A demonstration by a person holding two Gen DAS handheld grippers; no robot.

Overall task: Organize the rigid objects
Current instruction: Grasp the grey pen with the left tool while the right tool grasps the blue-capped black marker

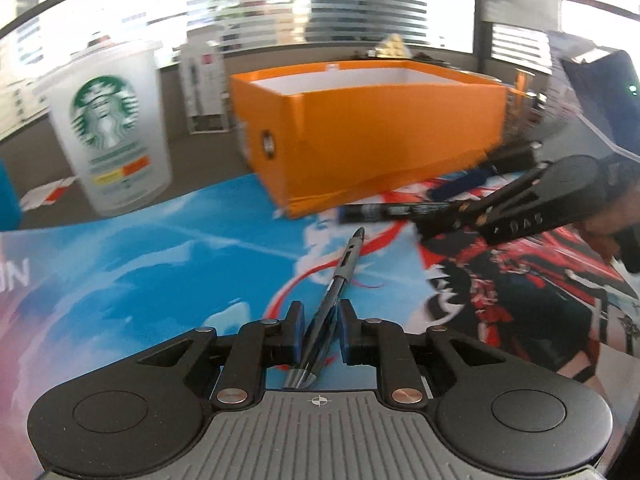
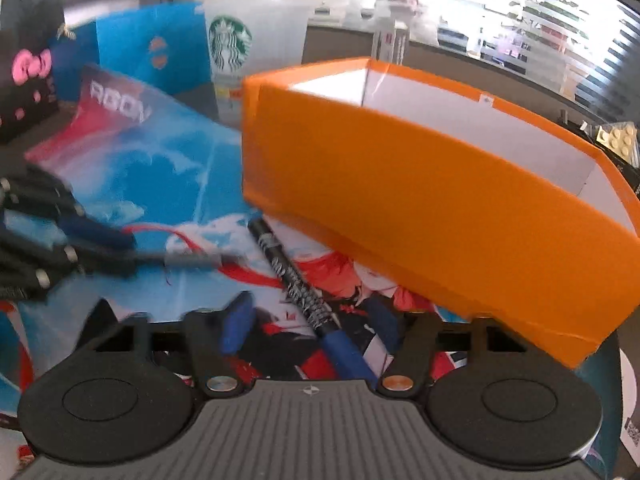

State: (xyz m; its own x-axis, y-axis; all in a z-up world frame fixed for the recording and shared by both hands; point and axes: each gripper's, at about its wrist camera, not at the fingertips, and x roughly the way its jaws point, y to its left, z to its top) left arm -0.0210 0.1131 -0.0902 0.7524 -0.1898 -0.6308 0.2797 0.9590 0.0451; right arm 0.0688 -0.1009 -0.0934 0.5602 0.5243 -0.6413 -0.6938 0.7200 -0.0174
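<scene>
A dark pen with a grey grip point(image 1: 340, 276) runs between the blue pads of my left gripper point(image 1: 322, 322), which is shut on it, tip pointing toward the orange box point(image 1: 380, 128). A black marker with a blue cap point(image 2: 296, 276) lies on the printed mat point(image 2: 160, 160) just in front of the orange box point(image 2: 420, 200). My right gripper point(image 2: 310, 324) straddles it, open, with gaps on both sides of the marker. In the left wrist view the right gripper point(image 1: 444, 220) reaches in from the right at the marker point(image 1: 384, 211). The blurred left gripper point(image 2: 116, 248) shows with the pen point(image 2: 192, 259).
A frosted Starbucks cup point(image 1: 108, 128) stands left of the box, off the mat point(image 1: 140, 260). A blue carton point(image 2: 152, 48) and a black bag with a pink bow point(image 2: 28, 60) sit at the back left. Yellow bricks point(image 2: 616, 136) lie beyond the box's right end.
</scene>
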